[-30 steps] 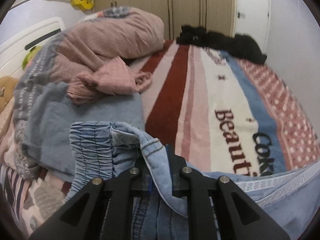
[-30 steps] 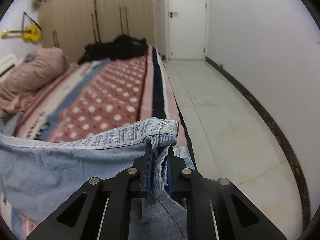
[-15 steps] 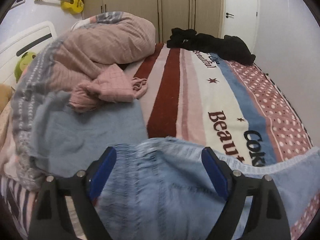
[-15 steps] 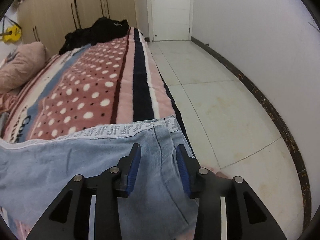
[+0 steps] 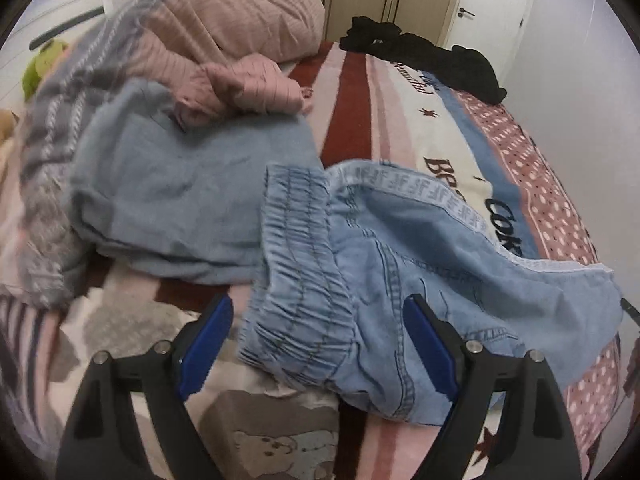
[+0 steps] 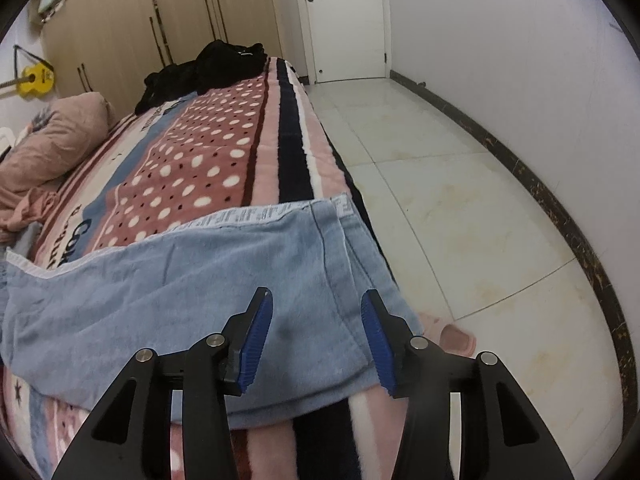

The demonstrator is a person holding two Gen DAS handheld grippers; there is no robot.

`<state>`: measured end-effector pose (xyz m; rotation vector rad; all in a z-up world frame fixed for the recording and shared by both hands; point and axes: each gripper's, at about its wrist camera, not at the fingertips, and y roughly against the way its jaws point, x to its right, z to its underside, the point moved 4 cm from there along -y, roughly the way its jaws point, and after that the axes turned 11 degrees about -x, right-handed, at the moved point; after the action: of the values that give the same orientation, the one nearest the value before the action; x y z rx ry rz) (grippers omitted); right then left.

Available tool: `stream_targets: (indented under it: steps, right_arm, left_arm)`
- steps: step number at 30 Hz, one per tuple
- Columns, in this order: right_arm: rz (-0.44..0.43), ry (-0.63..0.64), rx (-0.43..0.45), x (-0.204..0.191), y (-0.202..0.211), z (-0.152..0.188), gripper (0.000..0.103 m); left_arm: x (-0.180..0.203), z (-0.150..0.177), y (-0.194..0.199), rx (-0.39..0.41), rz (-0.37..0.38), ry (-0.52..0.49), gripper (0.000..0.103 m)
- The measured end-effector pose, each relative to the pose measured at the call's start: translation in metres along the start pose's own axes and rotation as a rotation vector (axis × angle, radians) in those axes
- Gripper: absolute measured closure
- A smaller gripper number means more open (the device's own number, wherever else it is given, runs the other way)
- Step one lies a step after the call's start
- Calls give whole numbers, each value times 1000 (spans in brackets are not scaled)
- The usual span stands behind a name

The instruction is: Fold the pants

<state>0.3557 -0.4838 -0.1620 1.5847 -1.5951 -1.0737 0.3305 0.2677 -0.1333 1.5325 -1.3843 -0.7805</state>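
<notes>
Light blue denim pants (image 5: 400,256) lie across the patterned blanket on the bed. Their gathered elastic waistband (image 5: 296,264) is at the left. The leg end (image 6: 224,280), with a white lettered trim, reaches the bed's right edge. My left gripper (image 5: 316,344) is open and empty, just above and short of the waistband. My right gripper (image 6: 316,340) is open and empty, over the leg end near the bed edge.
A pile of pink and grey-blue bedding (image 5: 180,92) lies left of the waistband. Black clothes (image 5: 432,56) sit at the far end of the bed. The tiled floor (image 6: 460,208) and a pink slipper (image 6: 452,336) are right of the bed.
Both grippers were shut on the pants one second ago. They opened, let the pants drop onto the bed, and pulled back a little.
</notes>
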Motion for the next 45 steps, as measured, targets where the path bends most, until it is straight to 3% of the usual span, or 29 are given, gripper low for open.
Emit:
stream_targets:
  steps: [2, 4, 6, 9, 12, 16, 20, 24, 32, 36, 38, 41, 45]
  right_arm:
    - [-20, -8, -13, 0, -1, 4, 61]
    - [-33, -13, -20, 0, -1, 7, 61]
    - [-50, -17, -30, 1, -2, 8, 51]
    - [-59, -20, -43, 1, -6, 13, 45]
    - [-45, -39, -55, 5, -14, 15, 45]
    - [-55, -85, -49, 13, -19, 15, 45]
    - [-63, -95, -50, 18, -19, 14, 44]
    - [-74, -123, -57, 27, -20, 15, 44]
    - [-121, -235, -88, 49, -32, 19, 34]
    - [-169, -315, -104, 56, -23, 30, 34]
    - [-240, -339, -98, 53, -13, 37, 33]
    - [-293, -325, -96, 41, -2, 47, 32]
    - [-362, -331, -84, 24, -6, 41, 33]
  left_arm:
    - [2, 2, -5, 7, -19, -12, 22]
    - [4, 2, -7, 22, -10, -12, 35]
    - [3, 1, -5, 37, -48, -1, 68]
    - [2, 0, -1, 47, -55, -6, 83]
    - [-5, 1, 8, 62, -78, -11, 88]
    - [-16, 5, 17, 70, -80, 9, 90]
    - [-26, 13, 24, 93, -150, 14, 91]
    - [-39, 22, 21, 62, -196, 26, 91]
    - [-38, 27, 22, 62, -156, 28, 89]
    - [-34, 24, 36, 102, -185, 25, 85]
    - [-27, 24, 48, 127, -164, 17, 82]
    - [-10, 23, 66, 172, -145, -14, 65]
    - [20, 22, 77, 205, -93, -61, 62]
